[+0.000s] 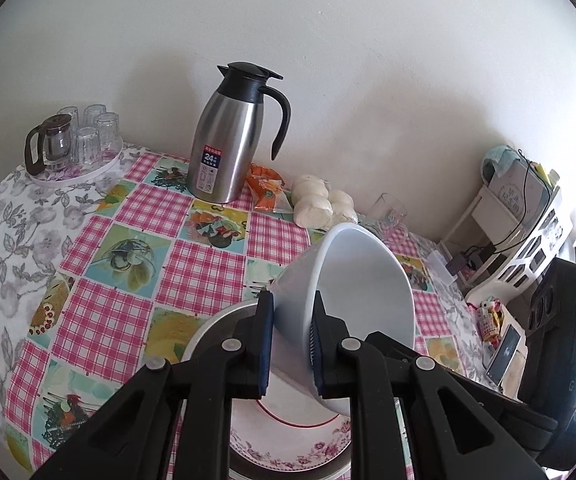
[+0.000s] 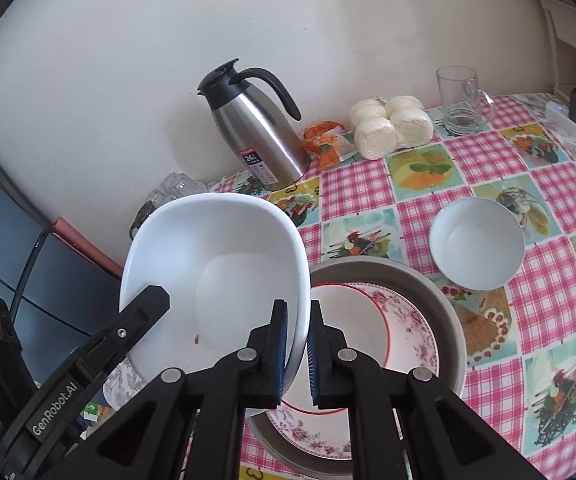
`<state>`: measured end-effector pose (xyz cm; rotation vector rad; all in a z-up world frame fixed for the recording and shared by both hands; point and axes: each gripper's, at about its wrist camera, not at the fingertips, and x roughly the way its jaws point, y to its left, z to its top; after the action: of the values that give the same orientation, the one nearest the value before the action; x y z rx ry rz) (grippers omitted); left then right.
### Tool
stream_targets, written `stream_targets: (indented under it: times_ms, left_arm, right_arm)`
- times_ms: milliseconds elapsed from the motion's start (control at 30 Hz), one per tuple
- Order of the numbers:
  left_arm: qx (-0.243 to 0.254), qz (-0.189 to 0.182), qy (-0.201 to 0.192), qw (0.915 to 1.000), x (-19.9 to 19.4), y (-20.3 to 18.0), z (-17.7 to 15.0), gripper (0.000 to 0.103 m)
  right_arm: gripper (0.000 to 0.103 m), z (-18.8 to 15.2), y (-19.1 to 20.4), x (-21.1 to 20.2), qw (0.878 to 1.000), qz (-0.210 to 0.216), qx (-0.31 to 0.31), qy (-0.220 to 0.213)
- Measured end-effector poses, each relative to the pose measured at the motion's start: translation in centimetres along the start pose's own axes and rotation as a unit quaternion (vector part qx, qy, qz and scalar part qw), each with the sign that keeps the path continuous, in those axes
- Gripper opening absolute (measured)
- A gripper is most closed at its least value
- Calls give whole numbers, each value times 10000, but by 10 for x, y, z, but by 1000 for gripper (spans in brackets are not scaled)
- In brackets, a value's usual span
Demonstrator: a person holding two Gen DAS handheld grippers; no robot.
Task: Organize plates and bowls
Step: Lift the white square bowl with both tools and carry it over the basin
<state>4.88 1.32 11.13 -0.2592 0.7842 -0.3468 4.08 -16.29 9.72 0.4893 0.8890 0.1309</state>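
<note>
Both grippers hold one large white bowl (image 1: pixel 352 296) by its rim, tilted, above a floral plate (image 1: pixel 288 440) that lies in a grey metal basin (image 1: pixel 212 328). My left gripper (image 1: pixel 293 344) is shut on one side of the rim. My right gripper (image 2: pixel 297 354) is shut on the opposite side of the same bowl (image 2: pixel 216 276). The left gripper's arm shows at the lower left of the right wrist view. The floral plate (image 2: pixel 404 324) and basin (image 2: pixel 448 320) lie just right of the bowl. A small white bowl (image 2: pixel 476 242) stands upright on the tablecloth to the right.
A steel thermos jug (image 1: pixel 228 136) stands by the wall, with an orange packet (image 1: pixel 266 186) and bagged white buns (image 1: pixel 320 200) beside it. A glass mug (image 2: pixel 462 100) stands at the back right. A tray of glasses (image 1: pixel 76 140) sits at the far left. A white shelf (image 1: pixel 520 224) stands right.
</note>
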Motion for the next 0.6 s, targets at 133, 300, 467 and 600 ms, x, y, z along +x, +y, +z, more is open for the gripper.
stream_targets:
  times_ms: [133, 300, 467, 600]
  left_arm:
    - [76, 13, 85, 9999, 7, -9, -2, 17]
    - [166, 12, 189, 9997, 14, -22, -7, 17]
    - [277, 86, 286, 9992, 21, -30, -12, 17]
    - [254, 127, 389, 9988, 28, -29, -15, 17]
  right_arm:
    - [10, -1, -15, -1, 9999, 76, 152, 7]
    - [10, -1, -28, -4, 9997, 17, 238, 20]
    - [10, -1, -38, -9, 9996, -47, 268, -1]
    - [10, 0, -42, -8, 9995, -80, 296, 4]
